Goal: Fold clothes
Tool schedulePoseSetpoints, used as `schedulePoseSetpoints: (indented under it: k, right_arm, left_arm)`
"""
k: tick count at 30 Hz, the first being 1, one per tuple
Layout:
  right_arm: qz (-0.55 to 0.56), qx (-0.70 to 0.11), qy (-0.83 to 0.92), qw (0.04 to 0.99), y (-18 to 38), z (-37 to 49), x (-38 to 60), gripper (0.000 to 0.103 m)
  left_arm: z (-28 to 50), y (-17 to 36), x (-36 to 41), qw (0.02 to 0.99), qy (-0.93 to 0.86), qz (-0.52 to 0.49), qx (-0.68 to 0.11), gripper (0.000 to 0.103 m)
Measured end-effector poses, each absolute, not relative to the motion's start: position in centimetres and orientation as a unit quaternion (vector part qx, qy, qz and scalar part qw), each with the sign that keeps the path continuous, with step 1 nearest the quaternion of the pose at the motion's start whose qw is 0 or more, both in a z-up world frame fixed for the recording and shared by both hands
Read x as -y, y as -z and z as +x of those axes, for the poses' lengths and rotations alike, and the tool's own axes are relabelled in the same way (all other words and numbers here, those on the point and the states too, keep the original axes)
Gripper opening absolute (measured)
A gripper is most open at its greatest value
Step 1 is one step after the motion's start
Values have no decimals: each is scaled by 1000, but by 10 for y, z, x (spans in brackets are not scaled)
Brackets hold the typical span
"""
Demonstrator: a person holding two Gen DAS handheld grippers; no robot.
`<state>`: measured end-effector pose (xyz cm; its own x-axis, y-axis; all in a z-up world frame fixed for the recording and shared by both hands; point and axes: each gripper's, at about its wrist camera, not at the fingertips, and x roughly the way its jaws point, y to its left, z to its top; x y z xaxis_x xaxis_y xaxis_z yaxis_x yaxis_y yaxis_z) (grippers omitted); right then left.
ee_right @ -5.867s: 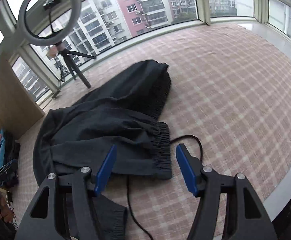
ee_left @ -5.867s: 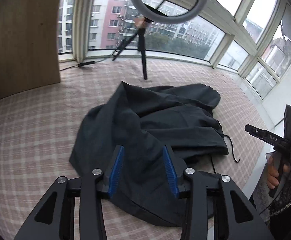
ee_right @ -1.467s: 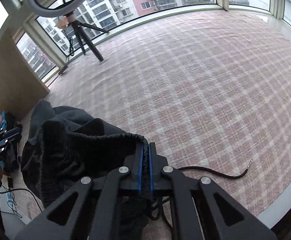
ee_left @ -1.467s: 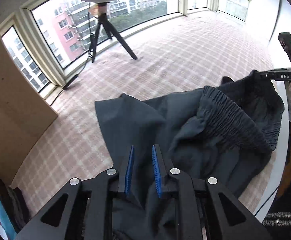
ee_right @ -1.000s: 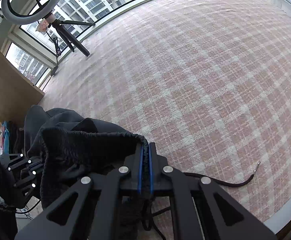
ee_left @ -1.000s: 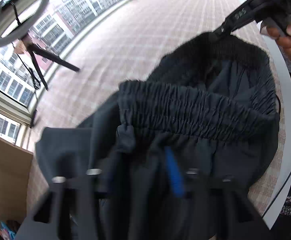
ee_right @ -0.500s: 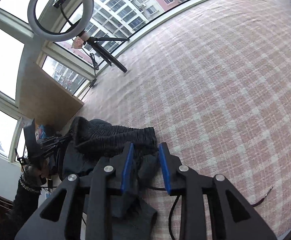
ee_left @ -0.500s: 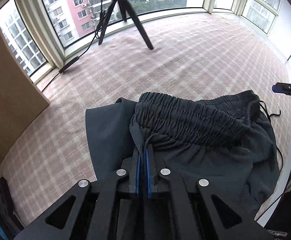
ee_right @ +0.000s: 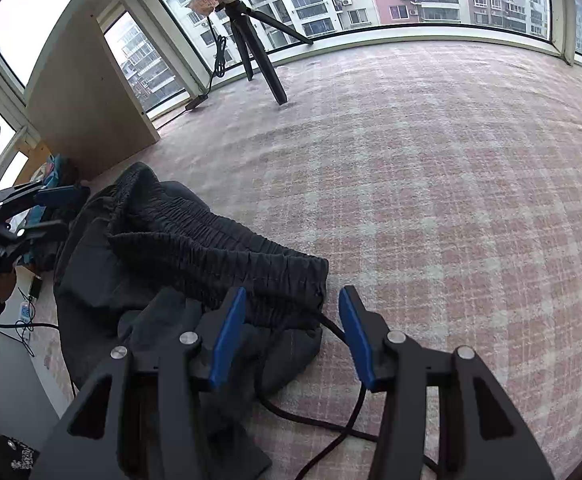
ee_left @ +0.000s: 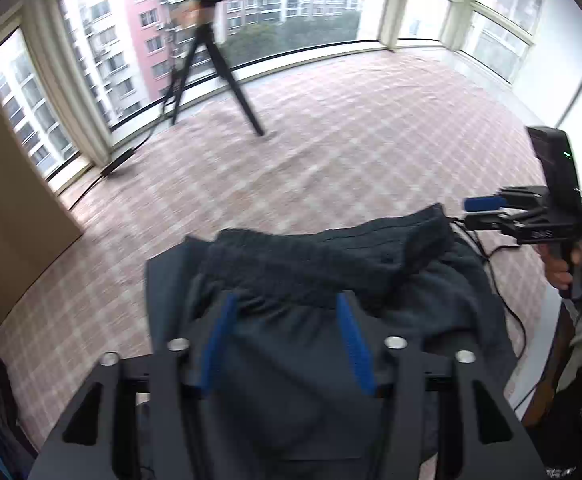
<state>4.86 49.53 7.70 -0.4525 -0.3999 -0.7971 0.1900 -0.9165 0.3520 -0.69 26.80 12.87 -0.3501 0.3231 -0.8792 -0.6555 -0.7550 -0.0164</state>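
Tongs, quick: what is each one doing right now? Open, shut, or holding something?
Left tongs: opening, above the dark pants, not gripping them.
Right tongs: opening, by the pants' waistband, holding nothing.

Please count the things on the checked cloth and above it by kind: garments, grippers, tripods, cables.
Dark grey elastic-waist trousers: 1
Black grippers with blue pads: 2, left gripper, right gripper
Black tripod: 1
Black cable by the trousers: 1
Total: 5

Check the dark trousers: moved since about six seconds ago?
Yes. The trousers then lay spread toward the tripod; now they sit bunched at the near edge of the checked mat, waistband on top, far from the tripod.
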Motion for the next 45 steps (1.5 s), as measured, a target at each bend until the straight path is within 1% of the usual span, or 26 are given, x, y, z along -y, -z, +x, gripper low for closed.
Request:
schedulePoseSetpoints:
  k: [1,2,3,5,7,8,9,11,12,14,16,20,23,25,28,32,34,38,42,45]
  right_arm:
    - [491,107,847,174,-78,49,-496,48]
    - [490,108,848,173,-79,49,-497,48]
    - [488,108,849,173,-80,50,-498,48]
    - [483,109,852,171,-83,51,-500,48]
    - [476,106,857,167,-87,56,-503,48]
    - [474,105,859,165,-88,59,-504,48]
    - [471,105,860,164,-90,62,-506,48]
    - [469,107,862,161,-91,65,-510,48]
    - [468,109,862,159,-92,67,-512,48]
    - [466,114,863,158,-93,69,-517,48]
    - [461,127,863,163,-96,69,-522,48]
    - [445,164,857,199,-106,61,-523,48]
    - [433,165,853,238,-117,49,-505,48]
    - [431,141,848,273,-123,39,-479,48]
    - [432,86,830,343,-130,27,-426,48]
    - [438,-22,791,426,-129,30,-354,48]
    - [437,-65,769,462,-129,40,-330,48]
    - [422,-125,734,518,-128,67,-297,49]
    - [391,-206,721,534,-122,89,-266,51]
    - [381,-234,715,537,-114,90,-243,51]
  left_arm:
    - [4,-127,-285,316,-796,-475,-202,67]
    - [9,-123,-299,312,-793,-471,-228,69]
    - [14,-120,-313,307,-789,-468,-252,73]
    - [5,-103,-328,277,-782,-498,-253,74]
    - [-6,-86,-336,248,-778,-524,-241,70]
    - [-13,-79,-336,234,-781,-532,-230,55]
    - [-19,-72,-337,221,-782,-540,-218,31]
    - [-27,-65,-333,222,-784,-548,-188,14]
    - [-28,-69,-327,229,-787,-548,-166,13]
    - [-26,-83,-313,244,-795,-542,-122,11]
    - [-12,-110,-293,267,-805,-522,-89,11]
    - [41,-166,-234,289,-829,-469,-99,11]
    - [87,-187,-180,259,-843,-463,-88,11]
    - [114,-188,-139,212,-853,-471,-75,11]
    - [143,-170,-74,139,-858,-494,-27,11]
    - [163,-142,-14,64,-863,-501,20,11]
    - [168,-132,4,49,-862,-503,37,11]
    - [173,-117,33,28,-858,-509,62,11]
    - [171,-109,35,33,-855,-515,63,11]
    - [170,-108,32,38,-854,-516,57,11]
